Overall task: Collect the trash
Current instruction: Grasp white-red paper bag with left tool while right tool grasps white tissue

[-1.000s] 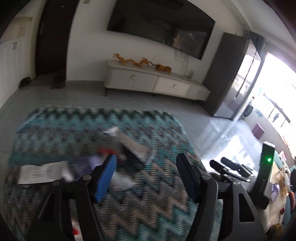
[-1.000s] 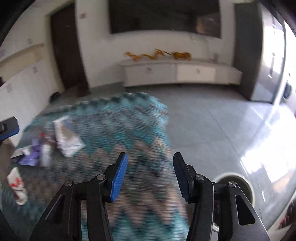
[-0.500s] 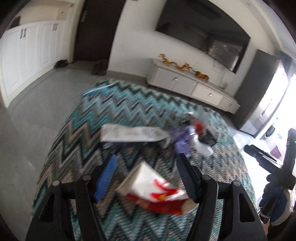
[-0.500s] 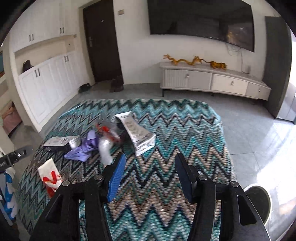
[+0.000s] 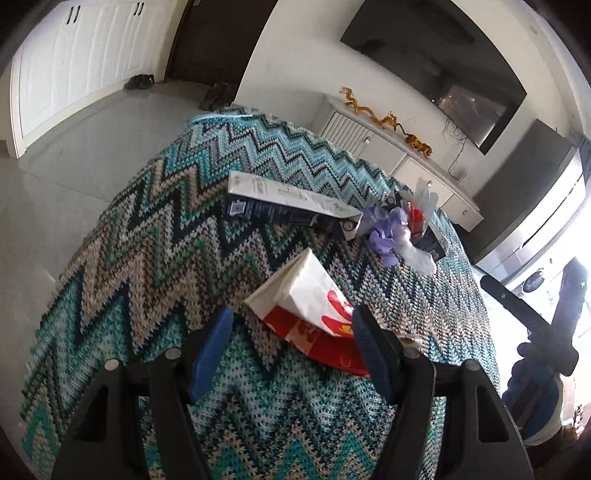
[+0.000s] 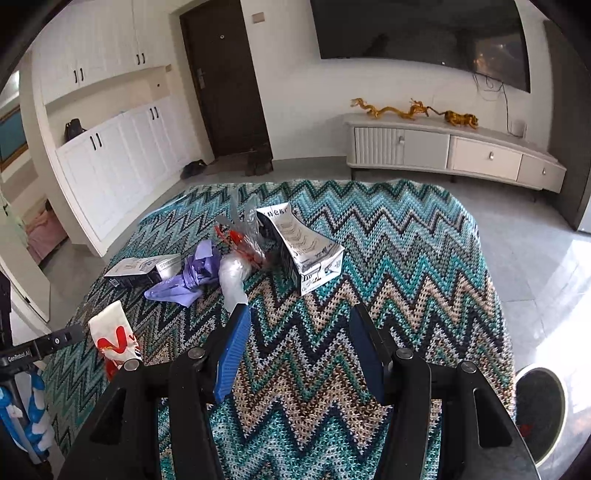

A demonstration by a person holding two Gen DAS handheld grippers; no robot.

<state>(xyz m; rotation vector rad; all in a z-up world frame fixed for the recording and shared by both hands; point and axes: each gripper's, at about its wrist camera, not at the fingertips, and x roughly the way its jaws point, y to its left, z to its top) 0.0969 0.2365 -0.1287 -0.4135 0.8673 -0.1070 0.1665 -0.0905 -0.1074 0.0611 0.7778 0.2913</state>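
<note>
A zigzag-patterned rug point(image 6: 388, 258) in teal, beige and black covered most of the tiled floor point(image 6: 535, 258). Along the far wall stood a low white cabinet point(image 6: 454, 151) with gold dragon figures point(image 6: 402, 109) on top, under a dark screen point(image 6: 421, 33).

A round bin point(image 6: 541, 402) sat on the floor just off the rug's near right corner, in the right wrist view.

All the trash lay on the rug, toward its left half. A long dark box with a white top point(image 5: 288, 205) lay flat near the left edge. A second printed carton point(image 6: 304, 247) lay nearer the rug's middle. A white-and-red paper bag point(image 5: 314, 314) lay close to the near left edge, apart from the rest. Between the two boxes sat a crumpled purple wrapper point(image 6: 188, 273), a clear plastic bag point(image 6: 232, 277) and a clear wrapper with red print point(image 6: 242, 236), all bunched and touching.

The left gripper point(image 5: 291, 350) hung over the paper bag with its jaws apart; the bag lay between the fingers in that view, its red end hidden behind the right finger, and contact could not be judged. The right gripper point(image 6: 299, 347) was over bare rug short of the pile, jaws spread, nothing between them.
</note>
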